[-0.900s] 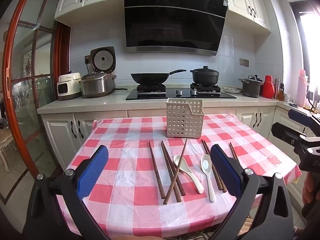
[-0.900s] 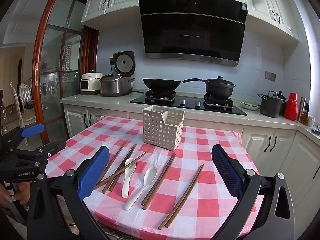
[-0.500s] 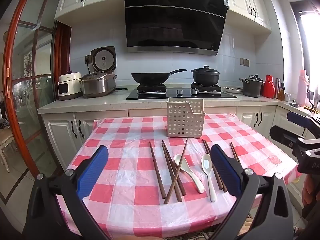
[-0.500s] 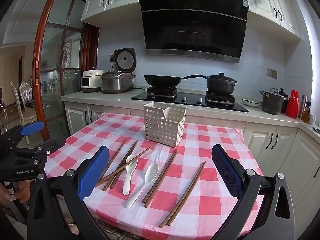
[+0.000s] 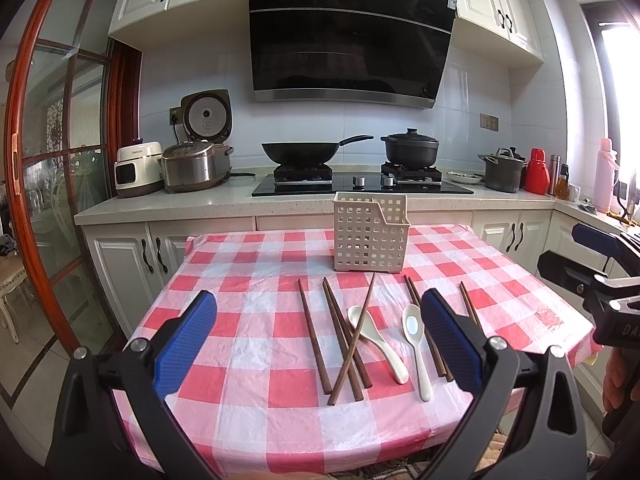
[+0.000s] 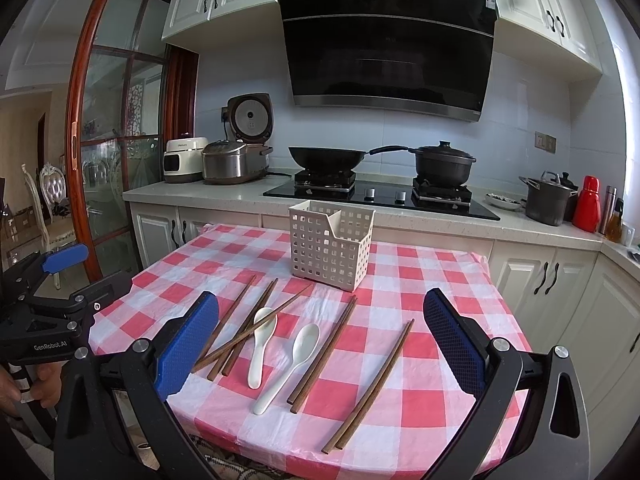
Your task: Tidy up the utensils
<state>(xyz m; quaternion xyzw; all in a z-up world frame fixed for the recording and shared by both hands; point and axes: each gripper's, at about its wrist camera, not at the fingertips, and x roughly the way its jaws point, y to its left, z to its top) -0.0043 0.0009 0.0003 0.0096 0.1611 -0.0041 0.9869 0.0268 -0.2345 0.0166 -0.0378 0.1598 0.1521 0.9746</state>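
Note:
Several brown wooden chopsticks and two white ceramic spoons lie on the near half of a table with a red-and-white checked cloth. A white perforated plastic basket stands upright behind them. My left gripper is open and empty, above the table's front edge. My right gripper is open and empty, at the table's front right. Each gripper shows at the side of the other's view.
Behind the table runs a kitchen counter with a stove, a black wok, a black pot, rice cookers and bottles at the right. A wood-framed glass door stands at the left.
Both views have shifted slightly; the table and utensils sit marginally closer. Nothing on the table has moved, and both grippers stay open.

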